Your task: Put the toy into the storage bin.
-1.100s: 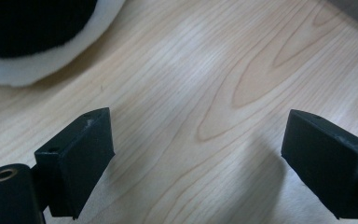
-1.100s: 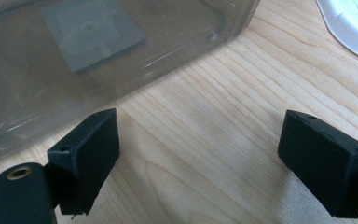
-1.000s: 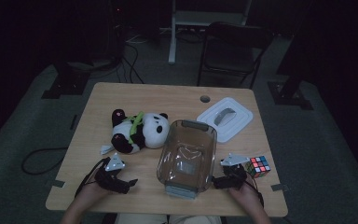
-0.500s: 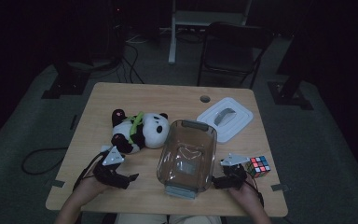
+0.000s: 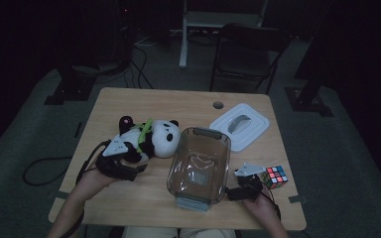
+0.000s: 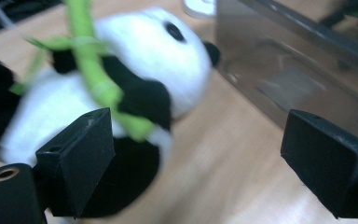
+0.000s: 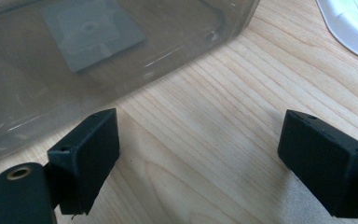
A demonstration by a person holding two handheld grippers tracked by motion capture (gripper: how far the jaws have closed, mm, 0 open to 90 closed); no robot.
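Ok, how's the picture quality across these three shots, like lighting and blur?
High view: dim and underexposed, the room beyond the table nearly black. Left gripper view: brighter, but the panda and its green stalk are smeared with blur. Right gripper view: well lit, wood grain sharp, soft reflections on the clear container.

Your left gripper [image 6: 205, 163] facing the black-and-white plush panda [image 6: 121, 93].
Your jaws stand wide apart with nothing between them; the panda, with a green bamboo sprig [image 6: 95, 79], lies on the pale wooden table [image 6: 223, 186] beside a clear plastic container [image 6: 298, 70].
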